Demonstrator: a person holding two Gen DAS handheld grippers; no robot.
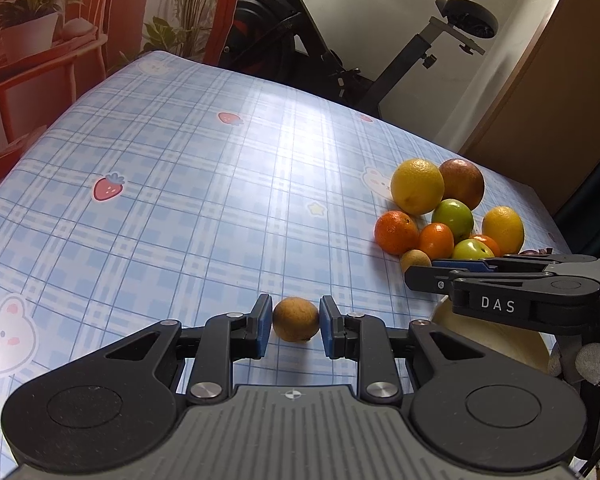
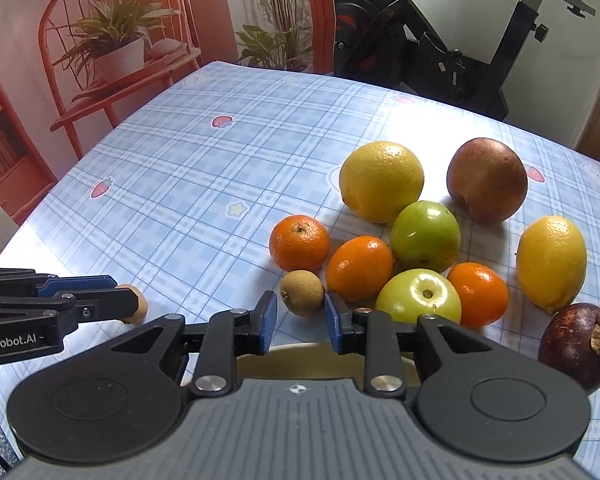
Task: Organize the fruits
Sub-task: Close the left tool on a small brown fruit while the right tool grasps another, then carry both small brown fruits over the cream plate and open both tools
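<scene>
My left gripper (image 1: 295,320) has its jaws around a small brown longan (image 1: 296,319) that rests on the blue checked tablecloth (image 1: 180,200); the pads sit at its sides, grip not certain. My right gripper (image 2: 301,312) is open, its tips on either side of a second longan (image 2: 302,292) at the near edge of the fruit pile. The pile holds a big yellow orange (image 2: 381,181), a red-brown apple (image 2: 487,179), two green apples (image 2: 425,237), three tangerines (image 2: 299,242), a lemon (image 2: 551,263) and a dark mangosteen (image 2: 579,345).
A pale round bowl rim (image 2: 320,356) lies under the right gripper, also in the left wrist view (image 1: 488,340). An exercise bike (image 1: 320,40) stands behind the table's far edge. A wooden door (image 1: 560,100) is at the right.
</scene>
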